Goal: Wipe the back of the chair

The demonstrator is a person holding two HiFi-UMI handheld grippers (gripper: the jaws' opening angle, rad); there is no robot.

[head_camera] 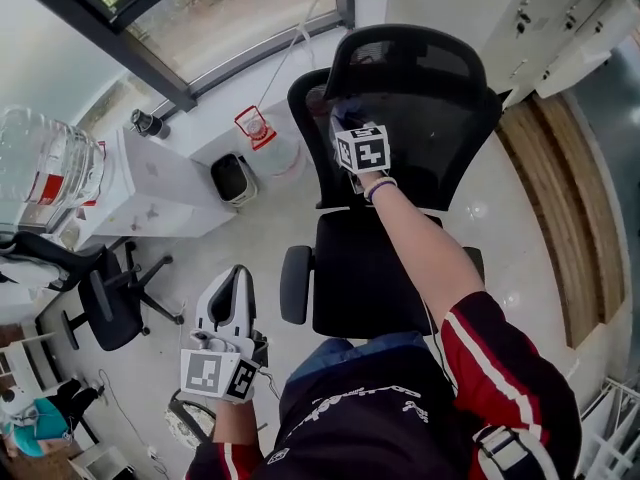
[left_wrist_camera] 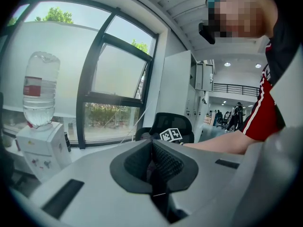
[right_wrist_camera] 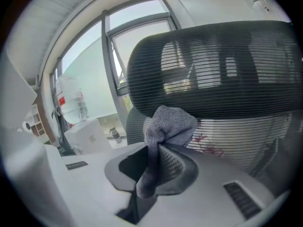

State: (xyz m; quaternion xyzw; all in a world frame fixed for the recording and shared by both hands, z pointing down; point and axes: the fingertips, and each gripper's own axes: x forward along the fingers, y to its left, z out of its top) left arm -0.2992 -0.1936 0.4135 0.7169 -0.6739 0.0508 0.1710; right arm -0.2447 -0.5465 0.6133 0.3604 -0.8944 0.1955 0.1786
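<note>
The right tool [right_wrist_camera: 158,148], clamped tight on a grey cloth [right_wrist_camera: 169,122], has the chair back [right_wrist_camera: 236,141] just ahead. Wiping seems barely begun, with most of the mesh left. The left tool [left_wrist_camera: 152,162], closed and empty, hangs well away.

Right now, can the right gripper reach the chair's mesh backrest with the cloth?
Probably yes. The right gripper, shut on the grey cloth, is held up directly in front of the mesh backrest, with nothing between them. Whether the cloth already touches the mesh can't be told.
</note>
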